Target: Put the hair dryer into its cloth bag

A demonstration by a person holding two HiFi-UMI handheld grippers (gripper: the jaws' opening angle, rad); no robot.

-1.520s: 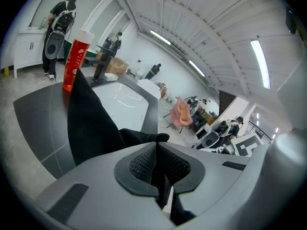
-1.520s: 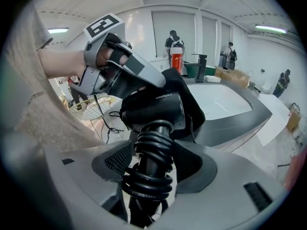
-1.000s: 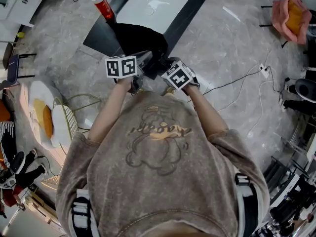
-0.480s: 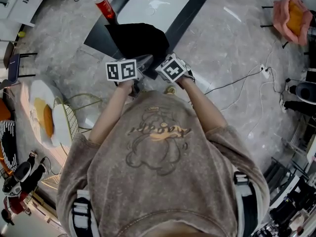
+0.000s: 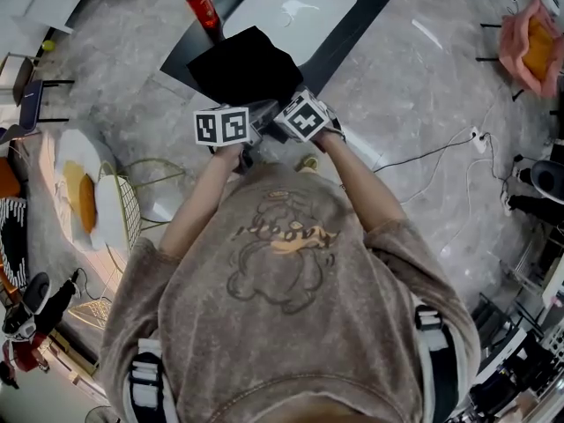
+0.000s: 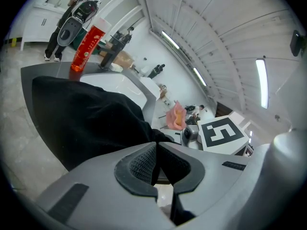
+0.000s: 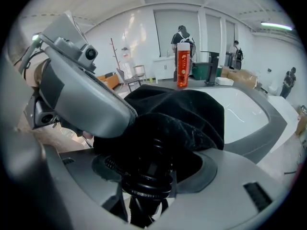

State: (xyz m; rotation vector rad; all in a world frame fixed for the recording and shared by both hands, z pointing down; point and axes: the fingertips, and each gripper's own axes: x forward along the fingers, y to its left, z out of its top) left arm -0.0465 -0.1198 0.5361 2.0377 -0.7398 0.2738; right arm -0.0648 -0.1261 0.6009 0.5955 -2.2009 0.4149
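**A:** Where's the hair dryer [image 7: 144,188]?

**B:** In the right claw [image 7: 153,172]. The jaws stand wide and are clenched on its black ribbed end. That end is all that shows, because the rest is under the cloth.

**A:** The cloth bag [image 5: 242,69], you mean?

**B:** Yes, the black one. It's draped over the dryer right down to the jaws. From the head view it lies over the worktop's [image 5: 345,35] near edge, just ahead of both marker cubes.

**A:** And the left claw [image 6: 157,164]?

**B:** Pinched almost together on a fold of the bag's black fabric. It's close beside the right claw, the two cubes nearly touching.

**A:** What's around the bag?

**B:** Past it, a white oval panel [image 5: 291,11] is set into the dark worktop. A red bottle [image 5: 201,3] with a white cap stands upright by the worktop's left edge, beyond the bag and clear of it.

**A:** Anything further out?

**B:** The worktop stands on a grey marbled floor [image 5: 414,86], and a white cable [image 5: 423,157] trails across it on the right. Nearest the camera are the person's forearms and brown printed T-shirt [image 5: 282,307].
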